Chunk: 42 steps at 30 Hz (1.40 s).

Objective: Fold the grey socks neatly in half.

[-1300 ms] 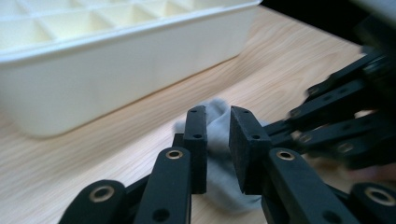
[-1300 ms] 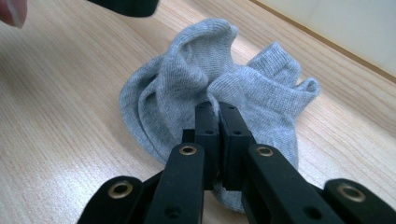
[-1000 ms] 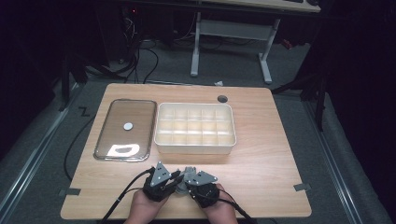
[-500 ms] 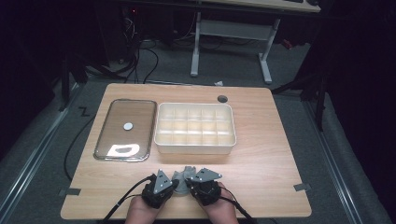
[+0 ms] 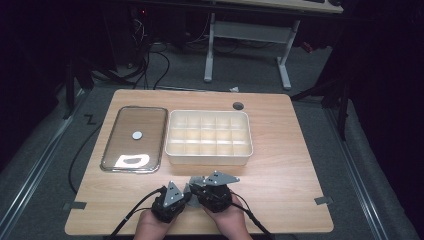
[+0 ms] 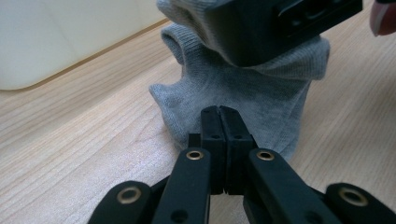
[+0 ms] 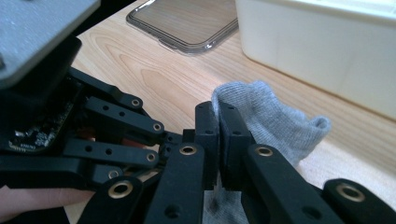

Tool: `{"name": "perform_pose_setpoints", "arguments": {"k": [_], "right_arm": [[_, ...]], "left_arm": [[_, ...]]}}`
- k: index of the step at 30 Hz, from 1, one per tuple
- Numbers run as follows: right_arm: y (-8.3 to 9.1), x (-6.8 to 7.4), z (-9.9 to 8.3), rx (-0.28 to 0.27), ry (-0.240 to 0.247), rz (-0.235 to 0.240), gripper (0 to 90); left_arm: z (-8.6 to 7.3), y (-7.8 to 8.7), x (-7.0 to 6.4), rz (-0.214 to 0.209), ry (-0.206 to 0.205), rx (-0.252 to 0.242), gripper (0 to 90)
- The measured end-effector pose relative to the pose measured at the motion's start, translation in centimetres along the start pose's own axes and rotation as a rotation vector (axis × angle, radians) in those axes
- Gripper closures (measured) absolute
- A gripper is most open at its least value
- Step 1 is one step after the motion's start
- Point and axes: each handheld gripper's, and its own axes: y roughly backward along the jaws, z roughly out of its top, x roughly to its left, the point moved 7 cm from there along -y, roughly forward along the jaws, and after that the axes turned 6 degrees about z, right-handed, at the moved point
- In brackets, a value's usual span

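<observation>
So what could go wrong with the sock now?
Both grippers pinch the grey sock close together: the left gripper and the right gripper have their jaws shut on it. If the hands pull apart too hard, the knit could stretch or slip out of one grip. The white box sits just ahead on the table, so a quick lift might bump its wall.

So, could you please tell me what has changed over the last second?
Both hands drew slightly back toward the near table edge, the left gripper and right gripper staying together, jaws shut on the small grey knitted sock. The clear lid and cream compartment box stayed put.
</observation>
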Motion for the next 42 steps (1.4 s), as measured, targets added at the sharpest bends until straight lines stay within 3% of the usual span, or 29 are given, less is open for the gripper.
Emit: {"name": "perform_pose_setpoints", "arguments": {"k": [5, 8, 10, 11, 12, 13, 14, 21, 27, 29, 31, 33, 36, 39, 42], "right_arm": [[0.0, -0.9, -1.1, 0.015, -0.027, -0.021, 88.4], [0.0, -1.3, -1.6, 0.019, -0.04, -0.023, 88.4], [0.1, -1.5, -1.8, 0.015, -0.043, -0.023, 88.4], [0.1, -1.5, -1.9, 0.015, -0.045, -0.022, 88.3], [0.1, -1.5, -1.9, 0.017, -0.045, -0.021, 88.3], [0.1, -1.5, -1.9, 0.017, -0.045, -0.021, 88.3], [0.0, -1.5, -1.9, 0.018, -0.044, -0.019, 88.3], [-0.4, -0.1, -1.4, 0.024, -0.01, 0.008, 88.0], [-1.4, -0.3, -3.5, 0.085, -0.016, 0.016, 86.6], [-1.6, -0.4, -3.8, 0.078, -0.019, 0.02, 86.4], [-1.6, -0.4, -3.8, 0.079, -0.012, 0.013, 86.2], [-1.6, -0.4, -3.9, 0.081, 0.004, 0.007, 85.9], [-1.7, -0.3, -3.9, 0.08, 0.018, 0.004, 84.0], [-1.7, -0.2, -3.9, 0.083, 0.024, 0.005, 83.2], [-1.7, -0.1, -3.8, 0.087, 0.032, 0.007, 81.0]], "left_arm": [[0.4, 1.0, 0.4, -0.026, 0.036, -0.051, 77.3], [0.7, 2.6, 1.5, -0.008, 0.085, -0.098, 76.8], [0.0, 2.8, 2.2, 0.023, 0.095, -0.059, 83.0], [-1.0, 2.4, 2.2, 0.014, 0.099, 0.005, 84.0], [-1.0, 2.4, 2.2, 0.014, 0.099, 0.005, 84.0], [-1.6, 1.8, 1.8, 0.005, 0.087, 0.047, 84.0], [-1.7, 1.4, 1.4, 0.005, 0.076, 0.057, 84.0], [-1.0, 0.6, 0.1, -0.009, 0.04, 0.06, 86.3], [-1.0, 0.6, 0.0, -0.019, 0.031, 0.061, 86.6], [-1.1, 0.7, 0.4, -0.015, 0.04, 0.064, 82.1], [-0.9, 1.1, 1.1, 0.002, 0.057, 0.043, 77.7], [0.0, 1.9, 1.8, 0.005, 0.083, -0.02, 78.2], [1.6, 2.6, 1.6, -0.009, 0.065, -0.09, 83.6], [2.5, 2.3, 1.0, -0.047, 0.068, -0.102, 83.8], [2.5, 1.6, 1.2, -0.055, 0.083, -0.094, 85.4]]}}
